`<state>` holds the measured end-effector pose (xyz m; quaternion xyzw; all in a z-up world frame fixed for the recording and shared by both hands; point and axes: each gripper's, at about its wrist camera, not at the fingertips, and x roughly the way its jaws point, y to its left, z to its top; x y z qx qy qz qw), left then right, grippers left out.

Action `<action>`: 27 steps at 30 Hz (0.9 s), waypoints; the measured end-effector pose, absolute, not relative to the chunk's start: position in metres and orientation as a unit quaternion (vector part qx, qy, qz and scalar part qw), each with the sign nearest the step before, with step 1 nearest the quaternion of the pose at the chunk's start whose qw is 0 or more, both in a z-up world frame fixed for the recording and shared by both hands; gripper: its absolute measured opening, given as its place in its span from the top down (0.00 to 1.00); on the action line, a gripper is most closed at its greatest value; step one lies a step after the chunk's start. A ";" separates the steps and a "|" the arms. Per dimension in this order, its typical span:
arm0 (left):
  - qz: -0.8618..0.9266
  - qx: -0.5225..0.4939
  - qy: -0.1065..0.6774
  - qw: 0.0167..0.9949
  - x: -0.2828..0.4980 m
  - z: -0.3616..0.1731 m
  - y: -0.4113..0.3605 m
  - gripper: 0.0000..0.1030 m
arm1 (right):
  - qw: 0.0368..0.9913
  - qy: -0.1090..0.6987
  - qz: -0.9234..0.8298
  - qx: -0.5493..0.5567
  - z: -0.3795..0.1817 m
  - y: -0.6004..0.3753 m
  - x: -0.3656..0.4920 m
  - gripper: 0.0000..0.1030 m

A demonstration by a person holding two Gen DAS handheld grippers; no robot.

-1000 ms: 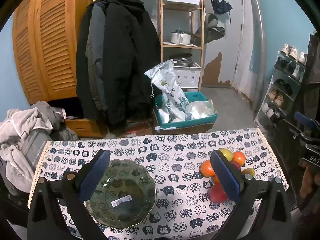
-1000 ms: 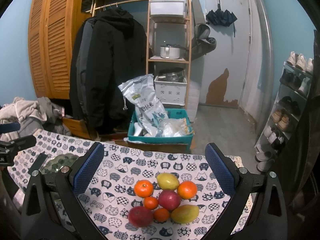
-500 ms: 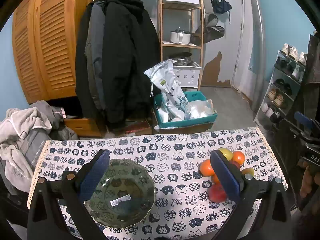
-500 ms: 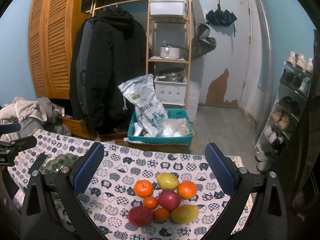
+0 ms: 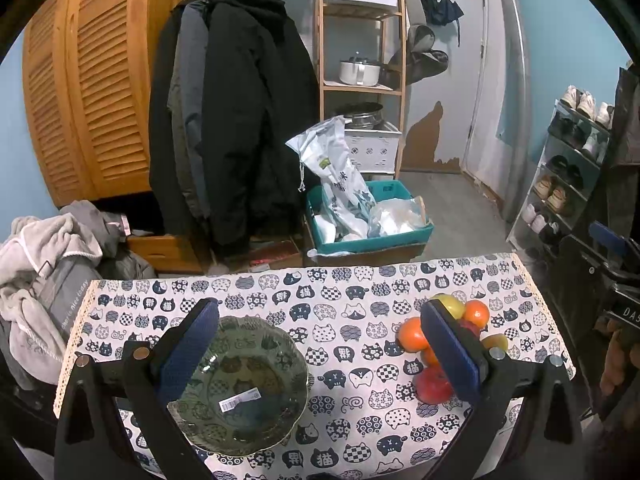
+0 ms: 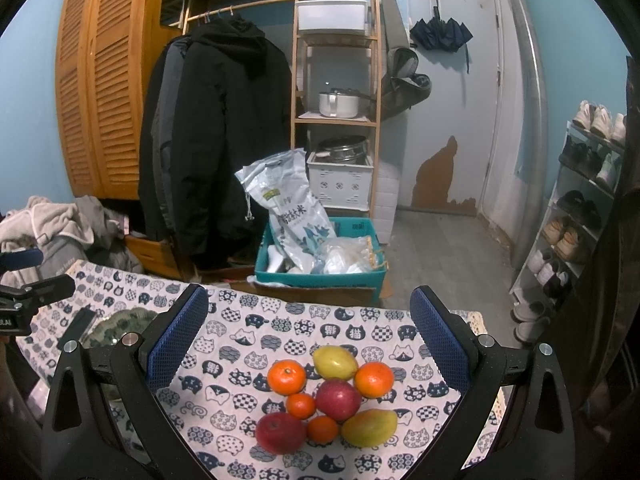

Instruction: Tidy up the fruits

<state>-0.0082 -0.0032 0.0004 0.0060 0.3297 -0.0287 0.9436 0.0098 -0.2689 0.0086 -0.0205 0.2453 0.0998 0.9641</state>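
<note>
Nothing shifted since before: both claws, left claw (image 5: 320,354) and right claw (image 6: 308,334), wide and empty above fruit pile (image 6: 328,396).

1. A grey garment (image 5: 66,300) left of the table carries small lettering that seems to read "nice today".
2. The tablecloth (image 5: 352,292) has cat faces, some marked with the character 猫.
3. The white sack (image 6: 292,216) in the teal crate shows large Chinese characters ending in 米.
4. The bowl (image 5: 240,384) holds a barcode sticker, too small to read.
</note>
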 end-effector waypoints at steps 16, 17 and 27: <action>-0.029 0.006 0.331 0.943 -0.007 0.000 -0.004 0.01 | 0.964 0.243 0.102 -0.021 0.009 -0.272 0.010 0.03; -0.029 0.006 0.331 0.943 -0.007 0.000 -0.004 0.01 | 0.964 0.243 0.102 -0.020 0.008 -0.273 0.010 0.03; -0.029 0.006 0.332 0.943 -0.007 0.001 -0.004 0.01 | 0.964 0.243 0.102 -0.020 0.008 -0.273 0.010 0.03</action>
